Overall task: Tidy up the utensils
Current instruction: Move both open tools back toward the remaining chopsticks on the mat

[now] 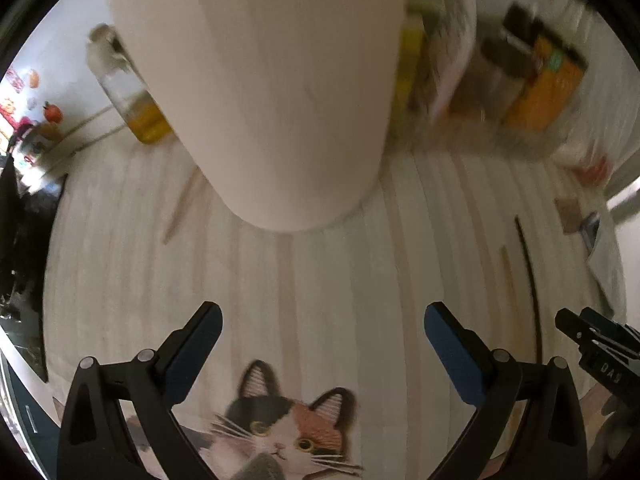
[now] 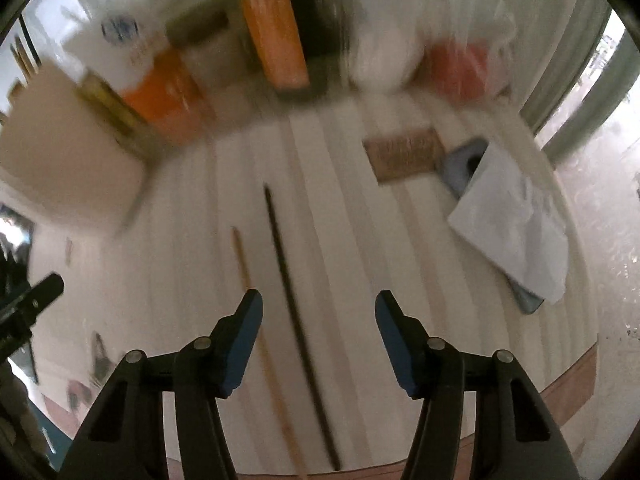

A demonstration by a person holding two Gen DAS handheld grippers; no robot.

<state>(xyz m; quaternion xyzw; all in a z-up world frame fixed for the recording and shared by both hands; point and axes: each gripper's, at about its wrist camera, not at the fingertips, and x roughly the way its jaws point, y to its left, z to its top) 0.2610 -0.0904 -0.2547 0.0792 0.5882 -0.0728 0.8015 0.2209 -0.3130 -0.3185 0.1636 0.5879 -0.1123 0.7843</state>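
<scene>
Barely begun — right gripper [image 2: 318, 316] spread and empty over the dark chopstick [image 2: 294, 312], pale chopstick [image 2: 248, 280] just left, left gripper [image 1: 322, 336] spread near the white holder [image 1: 280, 92] — 2 sticks unsorted.

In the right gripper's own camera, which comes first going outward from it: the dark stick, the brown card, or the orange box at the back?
1. The dark chopstick is nearest, lying on the cloth and running between the open fingers of the right gripper.
2. The brown card is farther out, to the right.
3. The orange box is farthest, standing at the back, left of centre.
</scene>
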